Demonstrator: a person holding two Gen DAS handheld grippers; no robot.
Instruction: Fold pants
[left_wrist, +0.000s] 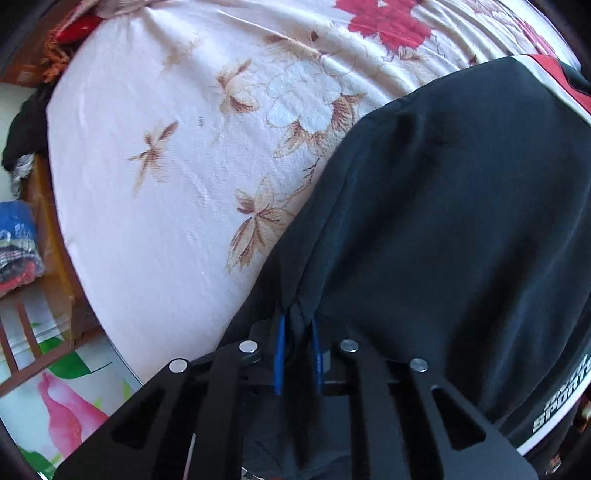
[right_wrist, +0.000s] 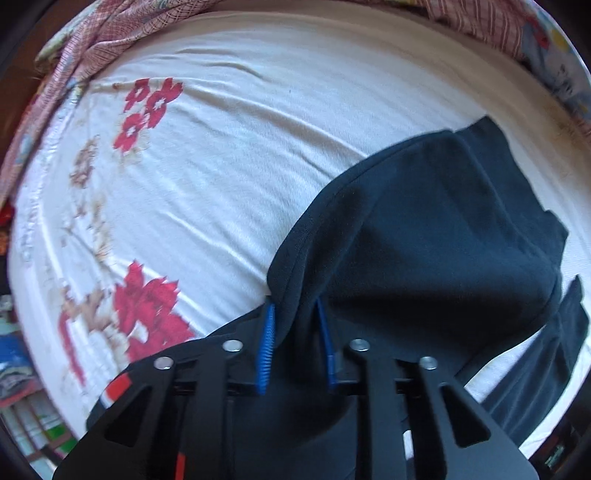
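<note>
- Left wrist view: the left tool (left_wrist: 296, 345) is clamped on a pinch of the dark pants (left_wrist: 443, 229), with the blue pads (left_wrist: 279, 354) drawn close together and cloth bunched between them.
- Right wrist view: the right tool (right_wrist: 296, 343) likewise grips a gathered edge of the pants (right_wrist: 424, 240), fabric filling the narrow gap between its pads (right_wrist: 266, 350).
- The garment lies on the bed, draped up from the floral sheet (left_wrist: 166, 155) toward both tools. A white waistband strip with lettering (left_wrist: 561, 410) shows at the lower right of the left view.
- The step in hand looks like carrying the held edge over to make a fold. To do it well, lift both tools evenly so the edge stays taut and straight, move them together across the sheet, and lay the cloth down flat before letting go.
- Watch the bunching at each pinch: pleats there may carry into the fold as creases.
- In the right view a loose dark part of the pants (right_wrist: 554, 354) trails at the right and could drag or twist underneath.
- Beyond the garment the sheet (right_wrist: 221, 155) is wrinkled but open, so nothing blocks the fold.
- A checked cloth (right_wrist: 92, 44) lies along the far edge, well apart.
- Folded clothes (left_wrist: 18, 243) sit off the bed in the left view, also clear.
</note>
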